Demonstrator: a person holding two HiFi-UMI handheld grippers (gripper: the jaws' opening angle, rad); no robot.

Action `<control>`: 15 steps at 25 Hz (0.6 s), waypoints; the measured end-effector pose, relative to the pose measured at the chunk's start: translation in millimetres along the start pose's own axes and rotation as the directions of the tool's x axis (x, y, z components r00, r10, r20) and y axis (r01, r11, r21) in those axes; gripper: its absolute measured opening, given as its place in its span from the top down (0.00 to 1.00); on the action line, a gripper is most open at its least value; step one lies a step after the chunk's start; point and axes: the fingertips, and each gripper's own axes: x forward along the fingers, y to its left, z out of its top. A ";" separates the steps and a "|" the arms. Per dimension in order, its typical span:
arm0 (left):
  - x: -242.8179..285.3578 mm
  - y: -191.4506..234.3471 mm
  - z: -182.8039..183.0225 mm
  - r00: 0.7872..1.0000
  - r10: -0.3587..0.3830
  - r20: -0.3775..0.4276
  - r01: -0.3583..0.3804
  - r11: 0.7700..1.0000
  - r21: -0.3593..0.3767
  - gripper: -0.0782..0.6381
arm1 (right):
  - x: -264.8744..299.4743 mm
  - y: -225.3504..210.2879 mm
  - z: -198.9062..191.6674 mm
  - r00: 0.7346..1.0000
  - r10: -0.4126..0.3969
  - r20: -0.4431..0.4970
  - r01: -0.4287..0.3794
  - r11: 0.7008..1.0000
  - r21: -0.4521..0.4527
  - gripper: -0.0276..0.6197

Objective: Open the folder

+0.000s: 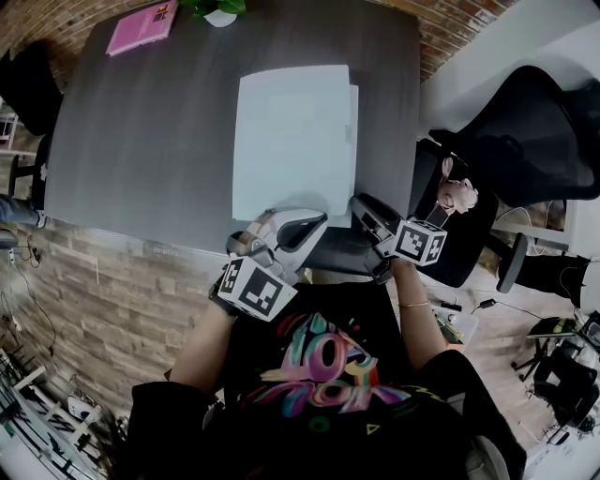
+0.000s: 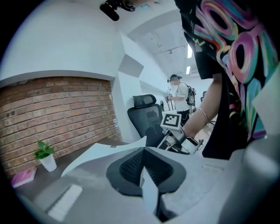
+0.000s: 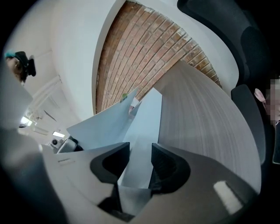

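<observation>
Folder [image 1: 292, 141] lies on the counter [image 1: 141, 141], long axis near-to-far, just beyond both tools. Left tool [image 1: 314, 225] is pressed together on the cover's near edge, raised off the counter. Right tool [image 1: 364, 208] is spread, lower sheet between its jaws, ungripped.

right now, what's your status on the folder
Left gripper shut on the folder cover, cover raised. Right gripper open, astride the folder's near edge. Pink book and plant at far edge, nothing blocking.
</observation>
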 end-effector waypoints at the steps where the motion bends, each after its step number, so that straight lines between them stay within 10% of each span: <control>1: -3.0 1.8 3.1 1.000 0.009 0.010 -0.009 1.000 -0.001 0.90 | -0.6 0.2 0.6 1.000 -0.001 0.001 0.001 1.000 -0.003 0.71; 15: -94.7 53.7 37.9 0.946 0.284 0.159 -0.274 0.958 -0.083 0.89 | 0.5 8.9 2.1 0.998 -0.050 -0.043 0.044 0.991 -0.127 0.73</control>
